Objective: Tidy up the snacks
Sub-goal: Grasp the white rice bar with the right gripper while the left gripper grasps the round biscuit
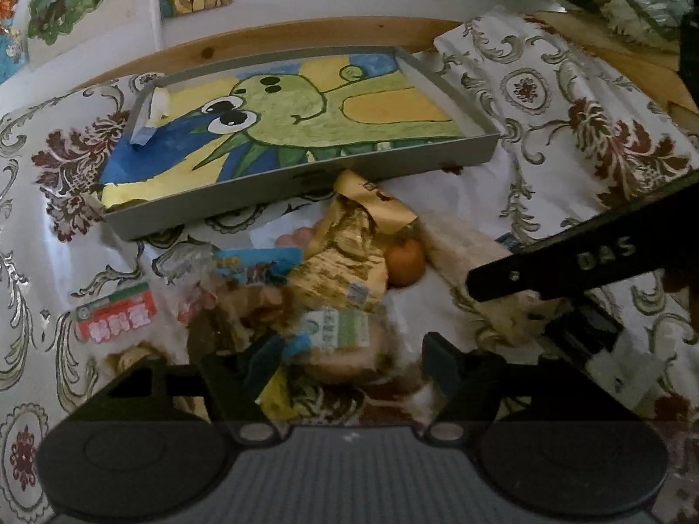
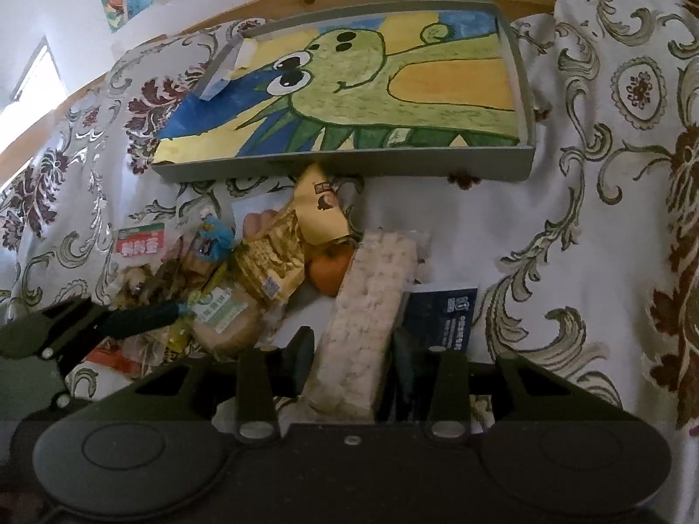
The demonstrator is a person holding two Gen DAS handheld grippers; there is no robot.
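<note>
- At the far left of the patterned cloth (image 2: pixel 502 218) a red-and-green packet (image 1: pixel 117 312) lay flat, just apart from the snack heap.
- The left gripper (image 1: pixel 349 360) hovered with jaws wide over a round green-labelled bun pack (image 1: pixel 338 332), probably picking its next item; nothing was held.
- In the middle, the gold wrapper (image 2: pixel 271 262) and an orange (image 2: pixel 330 273) lay crowded together, likely awkward to reach singly.
- The right gripper (image 2: pixel 349 349) straddled the pale rice-cracker bar (image 2: pixel 371 301); whether the fingers pressed it I could not tell.
- A dark blue booklet (image 2: pixel 441 318) lay just right of the bar.
- Beyond, the grey dinosaur-lined tray (image 2: pixel 526 100), seemingly the destination, held only a small white-and-blue pack (image 2: pixel 227 70) in its left corner.
</note>
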